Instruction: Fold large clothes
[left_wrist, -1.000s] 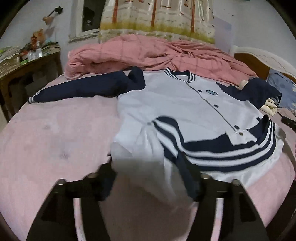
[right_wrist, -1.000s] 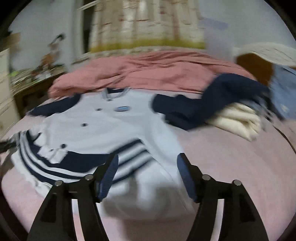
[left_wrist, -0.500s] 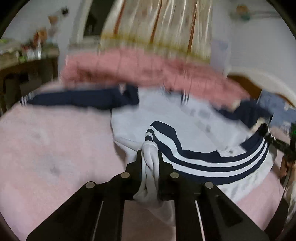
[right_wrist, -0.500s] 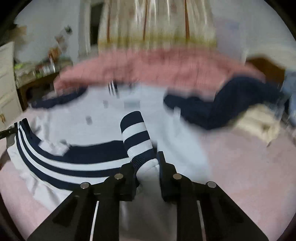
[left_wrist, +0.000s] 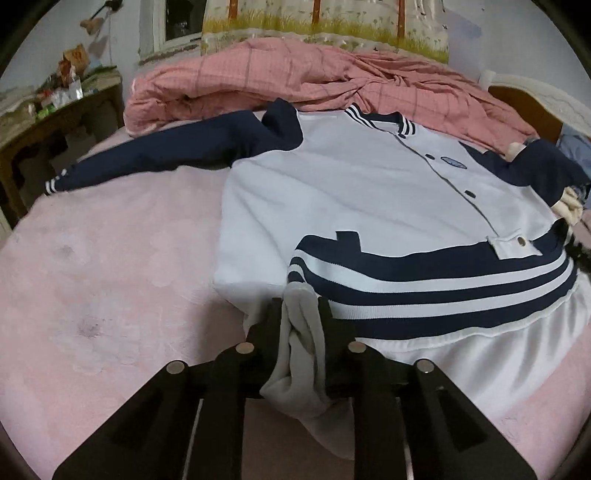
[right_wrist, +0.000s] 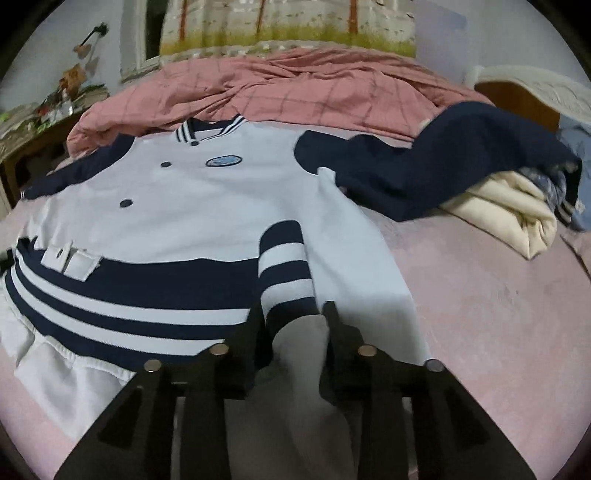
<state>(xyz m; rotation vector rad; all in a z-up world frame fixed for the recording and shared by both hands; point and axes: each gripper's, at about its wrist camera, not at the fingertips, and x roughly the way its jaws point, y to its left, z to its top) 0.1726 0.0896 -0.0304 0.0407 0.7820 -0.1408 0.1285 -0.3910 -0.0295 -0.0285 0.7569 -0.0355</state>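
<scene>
from my left wrist camera i see the jacket (left_wrist: 369, 192) spread front-up on the pink bed (left_wrist: 110, 277). it is a white baseball-style jacket with navy sleeves, a navy-and-white striped collar, dark buttons down the placket, a small blue oval badge on the chest and broad navy bands across the lower body. its long axis runs from the hem near me up to the collar at the far side, beside the rumpled pink checked quilt (left_wrist: 332, 74). one navy sleeve (left_wrist: 166, 155) stretches out to the left, its striped cuff near the bed's edge. my left tool (left_wrist: 301, 317) has a bunched fold of the white hem corner between its jaws; the jaws are narrow and easing apart, with the cloth filling the gap and touching both.

from my right wrist camera the same jacket (right_wrist: 184, 206) lies with its collar away from me and the hem toward me. the other navy sleeve (right_wrist: 443, 162) lies off to the right, draped over a cream folded cloth (right_wrist: 517, 214). my right tool (right_wrist: 293, 317) has the hem's other corner between its jaws, a folded strip of navy and white stripes standing up from them. these jaws are opening too, set wider than the left, and i cannot tell whether they still pinch it.
</scene>
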